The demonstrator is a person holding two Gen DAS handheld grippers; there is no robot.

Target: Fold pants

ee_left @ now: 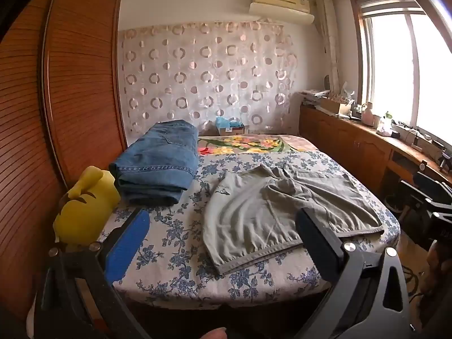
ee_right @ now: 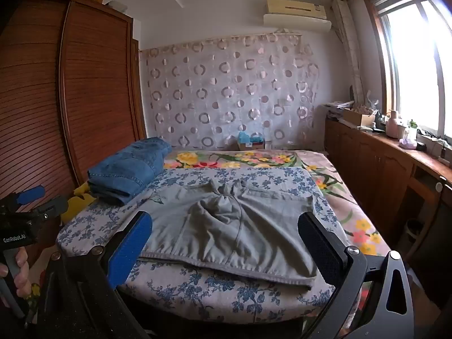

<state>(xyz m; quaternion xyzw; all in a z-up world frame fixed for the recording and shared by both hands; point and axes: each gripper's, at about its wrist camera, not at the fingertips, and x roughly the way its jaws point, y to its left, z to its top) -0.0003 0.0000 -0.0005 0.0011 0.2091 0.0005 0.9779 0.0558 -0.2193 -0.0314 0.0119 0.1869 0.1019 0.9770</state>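
You are holding both claws wide apart and empty, short of the near edge of the bed [ee_left: 180, 271], each tilted a little downward. The left claw [ee_left: 223, 243] is looking across the near left part of the grey pants [ee_left: 271, 206], and the right claw [ee_right: 226, 243] is framing the same garment from its own side, with the hem edge lying between its fingers in that view but not touched.

The grey pants are lying spread on the blue-flowered sheet [ee_right: 214, 285], rumpled through the middle, one edge running along the near side of the bed. The folded jeans [ee_left: 161, 163] are sitting well apart at the far left, beside a yellow plush toy [ee_left: 84, 206].

You are likely setting up the first pinch. Be lowering each claw to a separate near corner of the hem band, catching every layer of the grey cloth while leaving the sheet out. Be keeping the two claws level with each other as you lift, so that the fold line is running straight. The bunched centre may be dragging; consider pulling the cloth taut before carrying it over.
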